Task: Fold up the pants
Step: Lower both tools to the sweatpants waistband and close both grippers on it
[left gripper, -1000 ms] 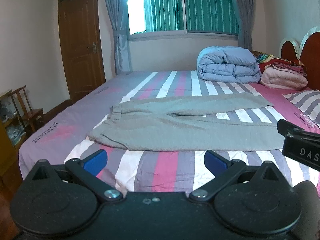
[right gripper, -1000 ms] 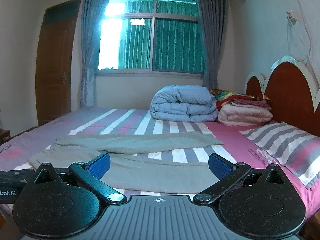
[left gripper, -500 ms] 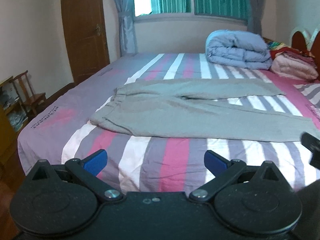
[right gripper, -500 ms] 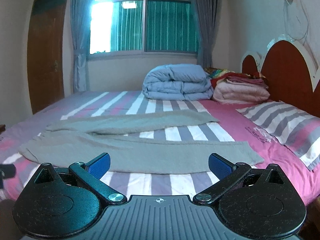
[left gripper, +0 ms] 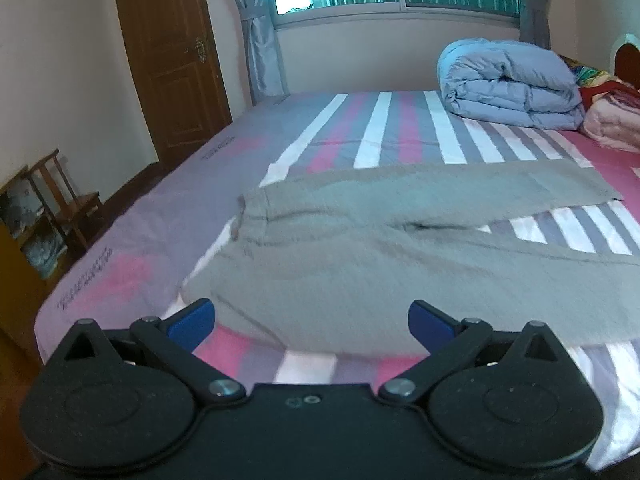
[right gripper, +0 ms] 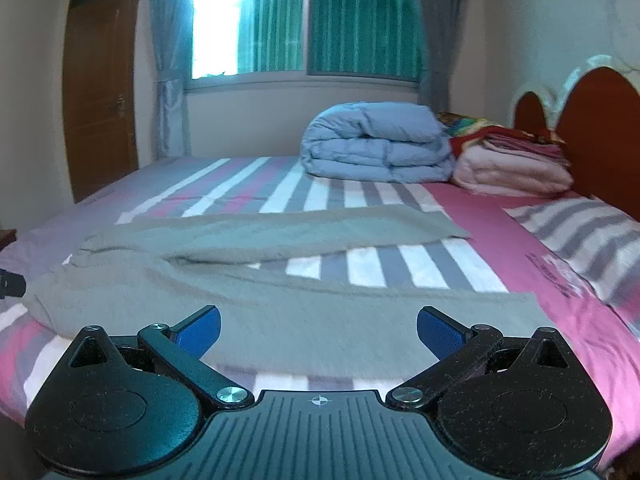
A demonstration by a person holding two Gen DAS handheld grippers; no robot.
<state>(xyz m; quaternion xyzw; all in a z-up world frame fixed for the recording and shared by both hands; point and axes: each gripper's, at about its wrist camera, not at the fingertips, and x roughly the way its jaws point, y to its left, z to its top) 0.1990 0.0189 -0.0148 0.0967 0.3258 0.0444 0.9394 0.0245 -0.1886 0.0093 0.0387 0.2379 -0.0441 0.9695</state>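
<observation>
Grey pants [left gripper: 360, 248] lie spread flat on the striped bed [left gripper: 168, 216], waistband to the left and both legs running right in a V. My left gripper [left gripper: 312, 322] is open and empty, just above the near edge of the pants at the waist end. My right gripper [right gripper: 318, 330] is open and empty, above the near leg of the pants [right gripper: 304, 300]. The tip of the left gripper shows at the left edge of the right wrist view [right gripper: 10, 282].
A folded blue duvet [right gripper: 376, 144] and a stack of pink and red blankets [right gripper: 516, 164] sit at the far side by the wooden headboard [right gripper: 600, 120]. A striped pillow [right gripper: 588, 240] lies at right. A small wooden chair [left gripper: 64, 200] and a door [left gripper: 168, 56] are at left.
Both grippers have moved forward and down towards the pants, which now fill more of each view. The right gripper has dropped out of the left wrist view. Both stay open.
</observation>
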